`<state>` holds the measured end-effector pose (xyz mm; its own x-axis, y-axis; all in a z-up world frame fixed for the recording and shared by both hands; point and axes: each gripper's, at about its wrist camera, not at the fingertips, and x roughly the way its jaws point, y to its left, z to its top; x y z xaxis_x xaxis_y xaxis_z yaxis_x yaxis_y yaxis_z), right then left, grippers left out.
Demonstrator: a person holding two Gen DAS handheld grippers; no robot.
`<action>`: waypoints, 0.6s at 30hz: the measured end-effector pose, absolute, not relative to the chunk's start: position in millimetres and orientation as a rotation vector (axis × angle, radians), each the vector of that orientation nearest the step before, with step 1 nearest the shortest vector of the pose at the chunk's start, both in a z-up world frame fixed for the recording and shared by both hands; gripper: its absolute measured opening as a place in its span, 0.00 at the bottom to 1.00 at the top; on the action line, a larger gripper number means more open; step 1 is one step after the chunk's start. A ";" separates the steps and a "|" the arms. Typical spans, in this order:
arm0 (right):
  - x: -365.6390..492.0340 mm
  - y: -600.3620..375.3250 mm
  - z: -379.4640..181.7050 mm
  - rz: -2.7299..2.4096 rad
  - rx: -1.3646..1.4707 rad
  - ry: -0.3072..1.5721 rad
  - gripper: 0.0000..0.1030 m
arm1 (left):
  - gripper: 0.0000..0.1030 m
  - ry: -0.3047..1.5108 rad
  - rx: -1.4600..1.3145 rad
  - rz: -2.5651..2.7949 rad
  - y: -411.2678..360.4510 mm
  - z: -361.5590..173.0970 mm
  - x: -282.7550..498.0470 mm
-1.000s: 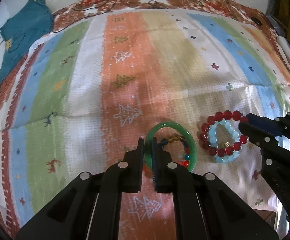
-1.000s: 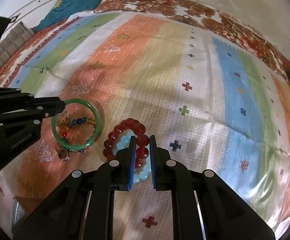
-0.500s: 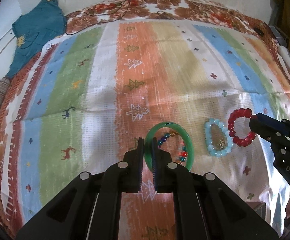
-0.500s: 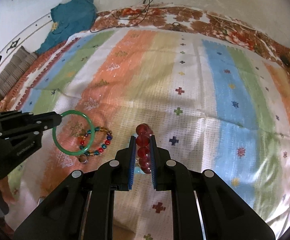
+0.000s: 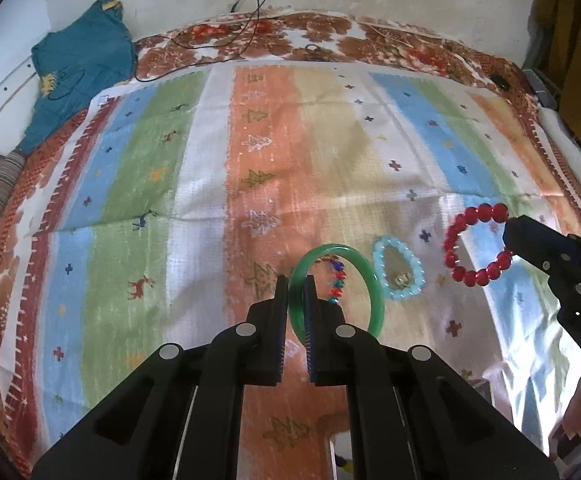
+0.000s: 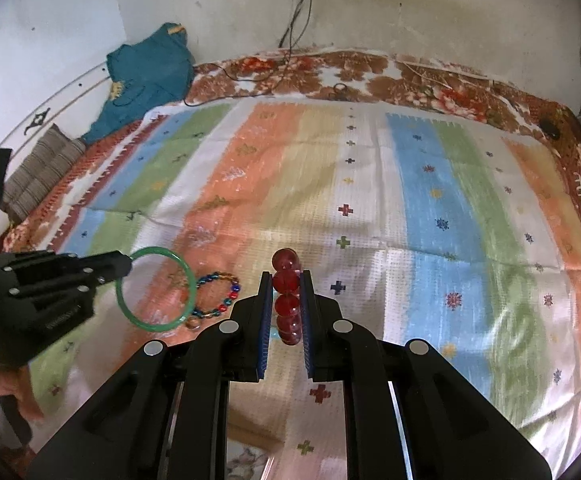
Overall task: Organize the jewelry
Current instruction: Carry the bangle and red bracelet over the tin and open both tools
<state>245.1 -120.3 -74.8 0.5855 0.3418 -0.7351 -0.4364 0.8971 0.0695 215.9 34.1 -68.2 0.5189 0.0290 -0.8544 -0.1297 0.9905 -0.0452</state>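
My left gripper (image 5: pixel 295 284) is shut on a green bangle (image 5: pixel 366 276) and holds it above the striped cloth (image 5: pixel 218 160); it also shows in the right wrist view (image 6: pixel 128 266) with the bangle (image 6: pixel 186 276). My right gripper (image 6: pixel 285 280) is shut on a red bead bracelet (image 6: pixel 286 280), lifted off the cloth; in the left wrist view the gripper (image 5: pixel 508 232) holds the red bracelet (image 5: pixel 456 236) at the right. A pale blue bead bracelet (image 5: pixel 414 264) and a multicoloured bead bracelet (image 6: pixel 232 292) lie on the cloth. A small ring (image 6: pixel 191 323) lies beside them.
A teal garment (image 5: pixel 78 60) lies at the far left corner of the bed. A striped cushion (image 6: pixel 38 180) sits at the left edge. Black cables (image 5: pixel 246 28) trail over the floral blanket (image 5: pixel 410 44) by the wall.
Both grippers have risen away from the cloth. The green bangle and the red bracelet have lifted with them, leaving the pale blue and multicoloured bracelets lying below.
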 end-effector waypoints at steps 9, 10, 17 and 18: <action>217.8 -125.2 -65.7 0.420 -0.136 0.787 0.14 | 0.07 0.967 -0.131 0.080 18.2 -48.6 186.9; 215.2 -125.4 -64.7 0.419 -0.137 0.781 0.14 | 0.07 0.958 -0.123 0.086 16.9 -46.8 183.7; 199.3 -128.9 -59.9 0.427 -0.115 0.774 0.14 | 0.07 0.920 -0.082 0.099 9.1 -32.8 161.4; 195.9 -128.5 -59.8 0.422 -0.127 0.769 0.14 | 0.07 0.914 -0.085 0.099 8.9 -30.9 159.3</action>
<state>195.9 -128.5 -59.8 0.6394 0.3235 -0.6975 -0.4149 0.9089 0.0413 159.3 8.9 -30.9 0.6063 0.0491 -0.7937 -0.1214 0.9921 -0.0314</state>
